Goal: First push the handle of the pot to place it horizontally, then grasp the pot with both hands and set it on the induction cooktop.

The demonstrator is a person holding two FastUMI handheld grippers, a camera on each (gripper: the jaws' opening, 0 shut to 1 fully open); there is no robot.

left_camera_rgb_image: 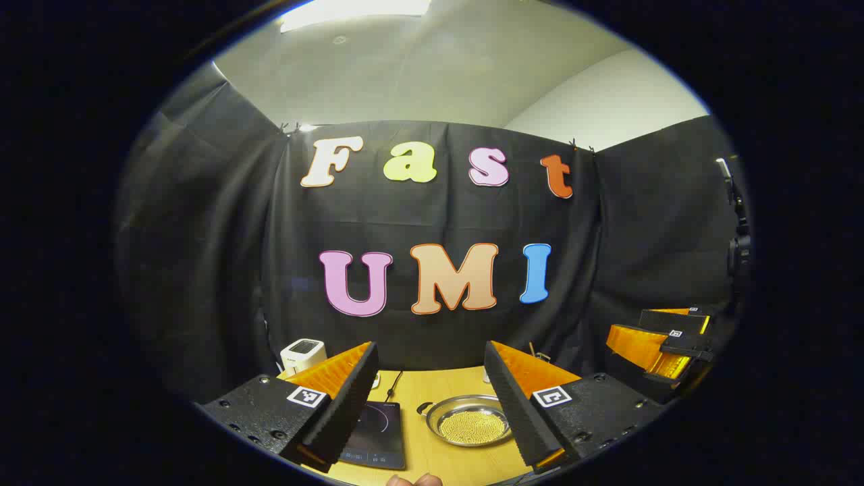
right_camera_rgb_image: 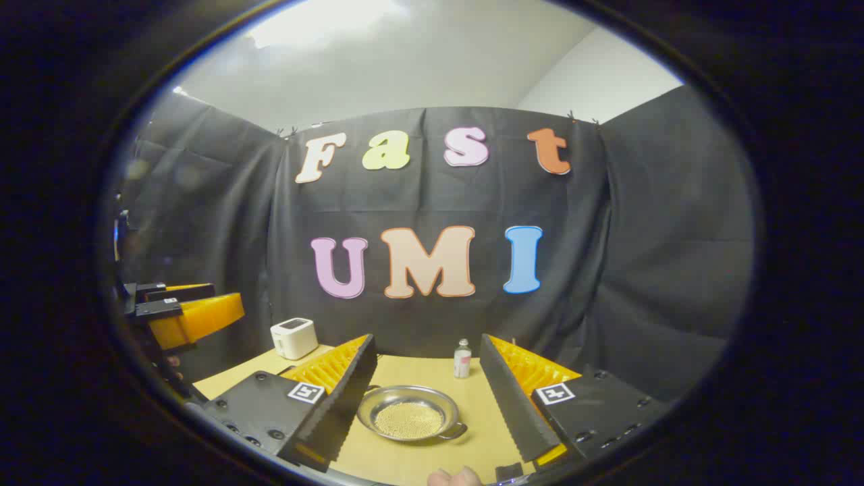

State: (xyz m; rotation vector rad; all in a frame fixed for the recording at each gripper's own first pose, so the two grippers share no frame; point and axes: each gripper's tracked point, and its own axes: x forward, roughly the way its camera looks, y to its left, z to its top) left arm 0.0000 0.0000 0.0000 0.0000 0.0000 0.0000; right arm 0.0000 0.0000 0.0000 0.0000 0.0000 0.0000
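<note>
A shallow steel pot [left_camera_rgb_image: 469, 422] holding golden beads sits on the wooden table [left_camera_rgb_image: 445, 381], between and beyond my left gripper's fingers. One small loop handle [left_camera_rgb_image: 424, 408] sticks out on its left side. A black induction cooktop [left_camera_rgb_image: 374, 432] lies just left of the pot, partly behind the left finger. My left gripper [left_camera_rgb_image: 430, 354] hangs open above the table's near side, holding nothing. In the right gripper view the pot [right_camera_rgb_image: 408, 413] lies between the fingers, a handle [right_camera_rgb_image: 459, 430] at its near right. My right gripper [right_camera_rgb_image: 426, 344] is open too, well apart from the pot.
A white box-like appliance [right_camera_rgb_image: 293, 337] stands at the table's back left, and a small bottle [right_camera_rgb_image: 462, 358] behind the pot. A dark cable [left_camera_rgb_image: 393, 381] runs behind the cooktop. Each view catches the other gripper at its side [left_camera_rgb_image: 665, 341] [right_camera_rgb_image: 189, 314]. A hand [right_camera_rgb_image: 452, 477] shows at the bottom.
</note>
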